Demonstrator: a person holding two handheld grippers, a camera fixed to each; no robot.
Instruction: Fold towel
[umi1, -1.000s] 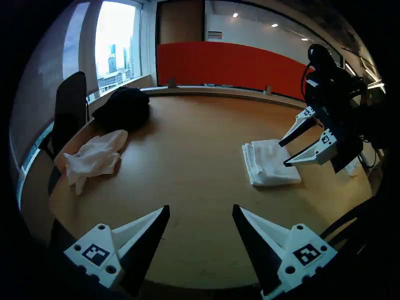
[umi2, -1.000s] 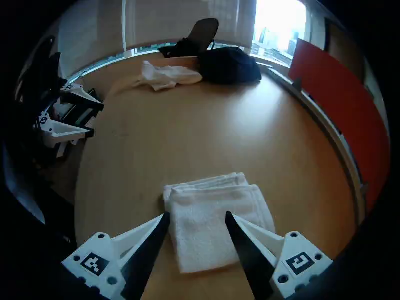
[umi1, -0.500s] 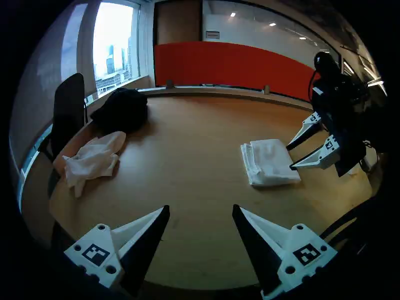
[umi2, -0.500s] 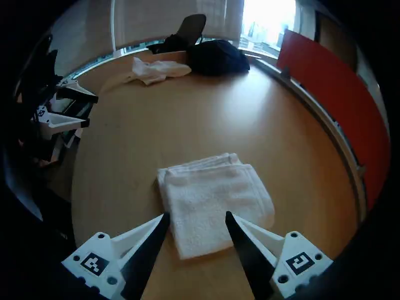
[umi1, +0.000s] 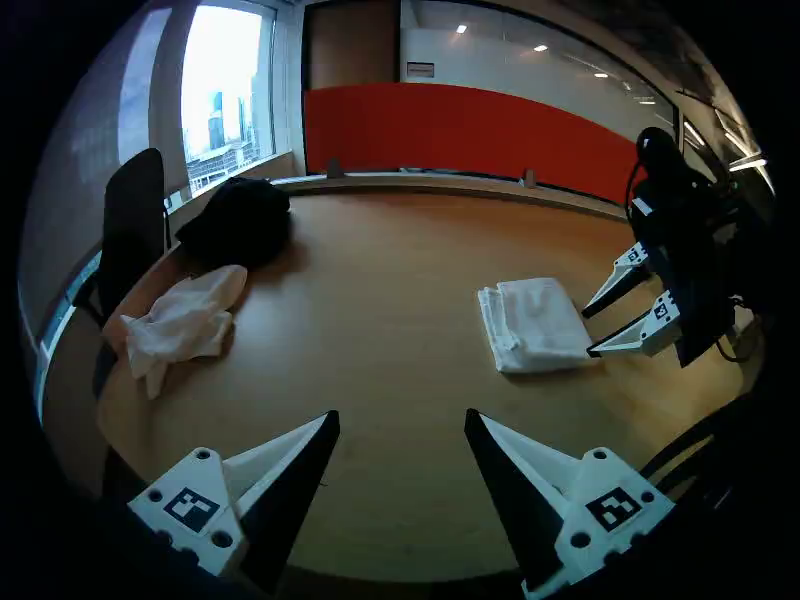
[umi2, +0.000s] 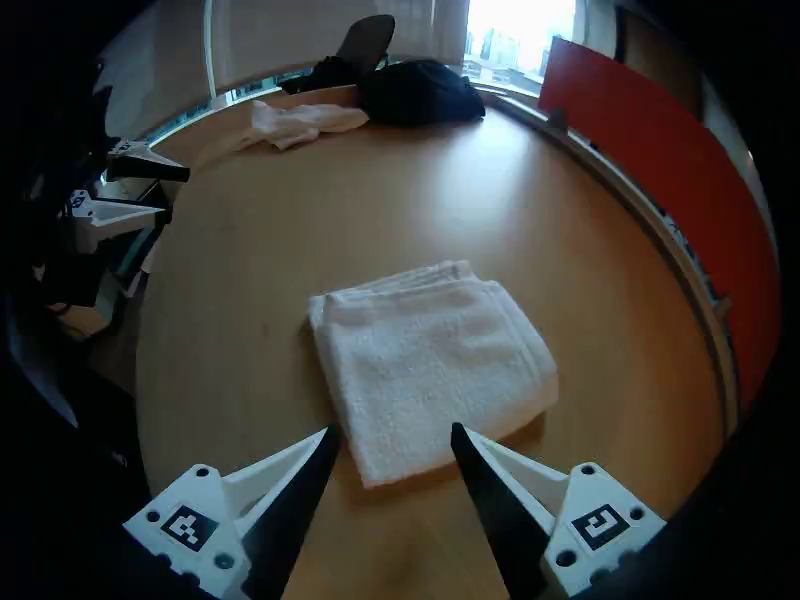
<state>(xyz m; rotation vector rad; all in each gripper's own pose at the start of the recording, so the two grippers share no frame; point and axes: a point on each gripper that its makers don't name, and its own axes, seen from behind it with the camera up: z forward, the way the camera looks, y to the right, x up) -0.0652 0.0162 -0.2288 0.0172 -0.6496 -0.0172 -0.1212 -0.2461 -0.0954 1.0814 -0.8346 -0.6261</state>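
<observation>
A white towel (umi2: 430, 360) lies folded into a thick rectangle on the wooden table (umi2: 300, 250). My right gripper (umi2: 393, 440) hovers open just short of its near edge, nothing between the fingers. In the left gripper view the same folded towel (umi1: 532, 322) lies at the right of the table, with the right gripper (umi1: 602, 322) open just beyond it. My left gripper (umi1: 400, 425) is open over bare wood near the table's edge, far from the towel. The left gripper (umi2: 175, 193) also shows at the left of the right gripper view.
A crumpled white cloth (umi1: 185, 322) lies at the table's left edge, a black bag (umi1: 238, 218) behind it. A dark chair (umi1: 135, 225) stands by the window. A red partition (umi1: 470, 128) runs behind the table's far rim.
My right gripper has drawn back from the folded towel, which now lies ahead of the fingertips instead of between them. The left gripper has stayed nearly still.
</observation>
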